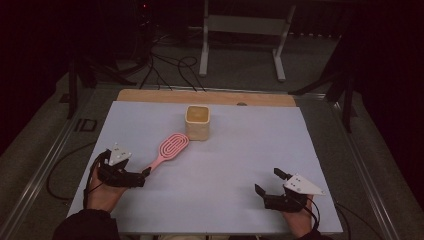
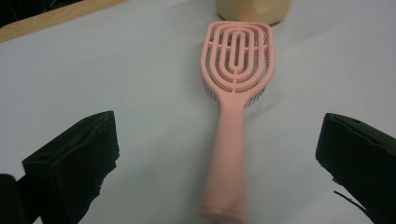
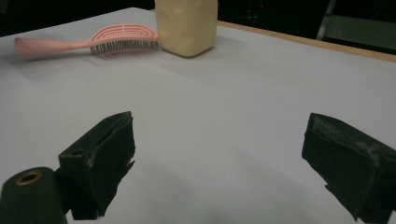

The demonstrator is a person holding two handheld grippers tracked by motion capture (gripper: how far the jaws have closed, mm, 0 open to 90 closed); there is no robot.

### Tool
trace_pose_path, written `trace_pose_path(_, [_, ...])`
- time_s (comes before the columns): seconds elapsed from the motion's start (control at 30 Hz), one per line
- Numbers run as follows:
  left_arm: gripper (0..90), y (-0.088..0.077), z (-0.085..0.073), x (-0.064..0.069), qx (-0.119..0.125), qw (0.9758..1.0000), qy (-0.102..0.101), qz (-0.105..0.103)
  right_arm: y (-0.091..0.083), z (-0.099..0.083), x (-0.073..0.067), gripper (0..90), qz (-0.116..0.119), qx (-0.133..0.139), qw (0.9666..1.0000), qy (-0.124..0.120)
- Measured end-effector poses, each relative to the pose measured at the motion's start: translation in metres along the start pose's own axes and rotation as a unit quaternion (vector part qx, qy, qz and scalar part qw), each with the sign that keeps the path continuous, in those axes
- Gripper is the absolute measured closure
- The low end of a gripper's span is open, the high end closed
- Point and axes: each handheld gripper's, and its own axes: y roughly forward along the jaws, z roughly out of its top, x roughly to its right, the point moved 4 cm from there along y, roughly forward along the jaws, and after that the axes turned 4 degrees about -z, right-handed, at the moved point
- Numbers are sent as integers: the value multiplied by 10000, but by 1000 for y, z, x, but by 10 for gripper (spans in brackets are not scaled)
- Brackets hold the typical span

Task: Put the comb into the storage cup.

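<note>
Left gripper [image 2: 219,158], jaws spread wide, straddles the handle end of the pink hairbrush [image 2: 232,102], which lies mid-worktop with its head just beside the cream container [image 1: 197,122]. Closing on that rounded tip risks slipping or nudging the container. Right gripper [image 1: 272,185] idles open near the worktop's front right corner.

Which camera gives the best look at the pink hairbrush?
The left gripper view: the pink hairbrush lies close up, bristles down, handle between the open jaws. The high view shows it small beside the cream container; the right gripper view shows it side-on, far off.
</note>
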Motion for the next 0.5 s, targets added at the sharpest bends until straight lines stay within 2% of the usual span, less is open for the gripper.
trace_pose_path(0.5, [0, 25, 14, -4, -458, 9988, 146, 5, 1, -1, -1, 93, 27, -38, 10000, -17])
